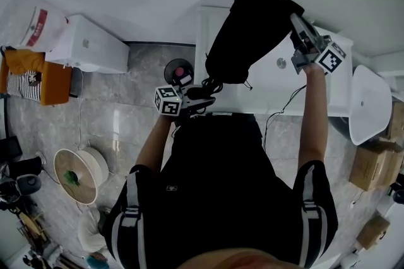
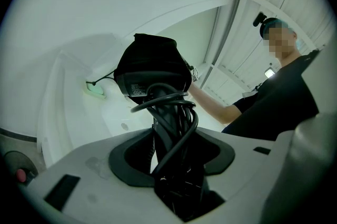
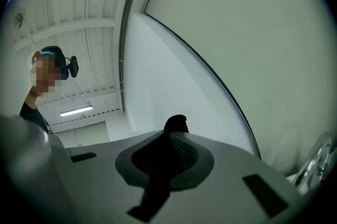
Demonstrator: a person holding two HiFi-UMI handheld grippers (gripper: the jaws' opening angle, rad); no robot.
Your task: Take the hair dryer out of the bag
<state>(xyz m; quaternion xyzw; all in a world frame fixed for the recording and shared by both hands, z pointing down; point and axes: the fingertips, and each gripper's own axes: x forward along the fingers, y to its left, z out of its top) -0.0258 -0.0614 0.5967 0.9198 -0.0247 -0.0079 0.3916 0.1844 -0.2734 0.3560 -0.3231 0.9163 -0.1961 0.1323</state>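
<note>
Black shirt (image 1: pixel 214 185) fills the bottom of the head view, and two bare forearms reach forward from it. On the left, the arm bends at the elbow and stays close to the body. Its gripper (image 1: pixel 202 96) points level over the edge of a white tub (image 1: pixel 278 91), jaws clamped on the dryer's (image 2: pixel 152 75) handle with the cord (image 2: pixel 174 112) looped round it. On the right, the arm stretches nearly straight and higher. That gripper (image 1: pixel 298 24) is shut tight, pinching a fold of the black bag (image 1: pixel 252 28), which hangs slanting down towards the left gripper. At the bag's lower end sits the dryer's head; whether it is fully clear I cannot tell. Count: one dryer, one bag, two grippers.
</note>
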